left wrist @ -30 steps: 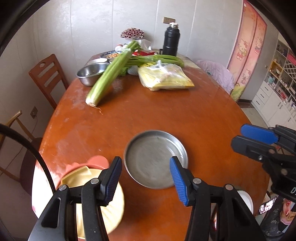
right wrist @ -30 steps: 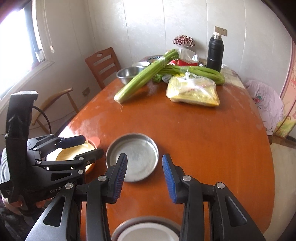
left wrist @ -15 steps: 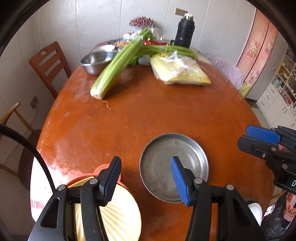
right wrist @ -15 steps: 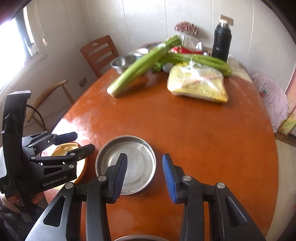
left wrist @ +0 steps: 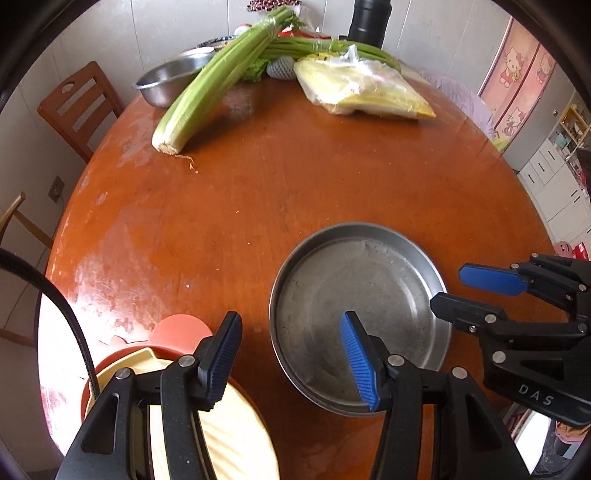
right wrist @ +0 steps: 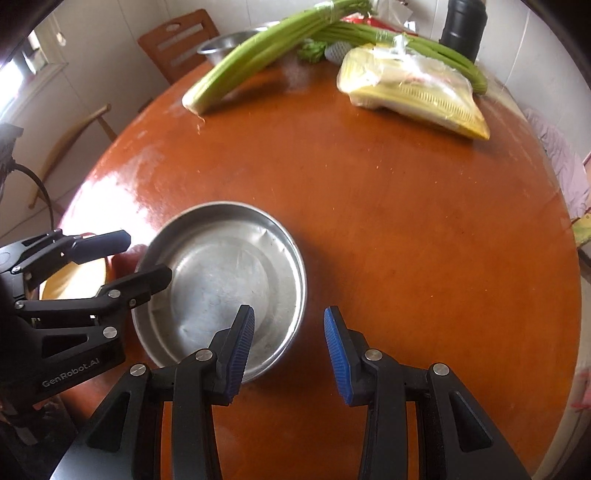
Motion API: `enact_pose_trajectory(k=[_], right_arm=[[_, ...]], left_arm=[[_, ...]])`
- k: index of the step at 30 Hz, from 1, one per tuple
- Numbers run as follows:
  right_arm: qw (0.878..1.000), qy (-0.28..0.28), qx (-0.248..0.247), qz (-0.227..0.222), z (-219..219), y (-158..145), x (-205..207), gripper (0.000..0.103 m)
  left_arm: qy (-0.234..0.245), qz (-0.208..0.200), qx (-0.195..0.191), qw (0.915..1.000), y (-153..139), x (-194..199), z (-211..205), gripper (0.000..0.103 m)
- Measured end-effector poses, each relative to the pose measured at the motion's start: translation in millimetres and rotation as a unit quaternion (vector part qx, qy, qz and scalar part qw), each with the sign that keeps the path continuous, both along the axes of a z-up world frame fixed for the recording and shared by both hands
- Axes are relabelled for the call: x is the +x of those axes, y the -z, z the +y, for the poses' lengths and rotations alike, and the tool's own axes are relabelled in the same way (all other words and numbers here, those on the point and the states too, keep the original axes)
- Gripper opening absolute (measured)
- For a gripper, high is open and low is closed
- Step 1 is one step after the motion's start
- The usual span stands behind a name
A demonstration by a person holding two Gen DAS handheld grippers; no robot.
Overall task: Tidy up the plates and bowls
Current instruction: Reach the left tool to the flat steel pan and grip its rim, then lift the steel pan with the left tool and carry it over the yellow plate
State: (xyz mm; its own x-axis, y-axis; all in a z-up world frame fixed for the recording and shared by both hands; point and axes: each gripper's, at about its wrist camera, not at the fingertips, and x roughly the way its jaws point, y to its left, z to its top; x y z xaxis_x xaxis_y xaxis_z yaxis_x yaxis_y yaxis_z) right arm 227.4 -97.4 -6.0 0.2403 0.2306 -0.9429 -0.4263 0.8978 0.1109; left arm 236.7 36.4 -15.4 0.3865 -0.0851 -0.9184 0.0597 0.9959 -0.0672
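A round steel plate (left wrist: 358, 295) (right wrist: 221, 280) lies empty on the orange-brown table near its front edge. My left gripper (left wrist: 291, 354) hovers open over the plate's left rim, one finger over the plate and the other outside it. My right gripper (right wrist: 289, 350) stands open over the plate's right rim, its left pad above the plate's inside. Nothing is held by either one. Left of the steel plate, a ribbed yellow plate (left wrist: 229, 439) rests on an orange one (left wrist: 177, 328), partly hidden by my left gripper. A steel bowl (left wrist: 166, 81) (right wrist: 221, 40) sits at the far side.
Across the back of the table lie a celery bunch (left wrist: 210, 88), a bagged yellow packet (left wrist: 362, 92) and a black flask (left wrist: 369, 22). A wooden chair (left wrist: 74, 107) stands at the far left. White cabinets (left wrist: 554, 177) are off to the right.
Both grippers have sunk toward the table and tipped downward, so the steel plate looks larger and nearer. The white bowl at the bottom of the right wrist view has dropped out of sight.
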Motion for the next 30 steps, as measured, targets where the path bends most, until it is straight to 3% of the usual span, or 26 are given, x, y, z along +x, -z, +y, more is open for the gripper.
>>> enact_pose_trajectory(k=[10, 16, 19, 24, 30], right_arm=[[1.0, -0.002, -0.025, 0.013, 7.7, 20.3, 5.6, 0.039], [0.999, -0.009, -0.032, 0.018, 13.6, 27.7, 5.7, 0.036], [0.999, -0.018, -0.022, 0.02, 17.5, 26.6, 4.2, 0.035], [0.999, -0.023, -0.019, 0.016, 19.6, 19.9, -0.8, 0.034], [1.0, -0.019, -0.005, -0.01, 15.5, -5.2, -9.6, 0.035]], left_arm=[[0.0, 0.018, -0.003, 0.9998, 18.0, 4.7, -0.9, 0.054], [0.003, 0.017, 0.003, 0.9998, 23.6, 4.8, -2.5, 0.045], [0.008, 0.015, -0.004, 0.9999, 22.9, 3.7, -4.2, 0.038], [0.003, 0.012, 0.0, 0.9999, 18.9, 0.5, -4.6, 0.038], [0.001, -0.022, -0.018, 0.9996, -9.4, -11.6, -1.3, 0.038]])
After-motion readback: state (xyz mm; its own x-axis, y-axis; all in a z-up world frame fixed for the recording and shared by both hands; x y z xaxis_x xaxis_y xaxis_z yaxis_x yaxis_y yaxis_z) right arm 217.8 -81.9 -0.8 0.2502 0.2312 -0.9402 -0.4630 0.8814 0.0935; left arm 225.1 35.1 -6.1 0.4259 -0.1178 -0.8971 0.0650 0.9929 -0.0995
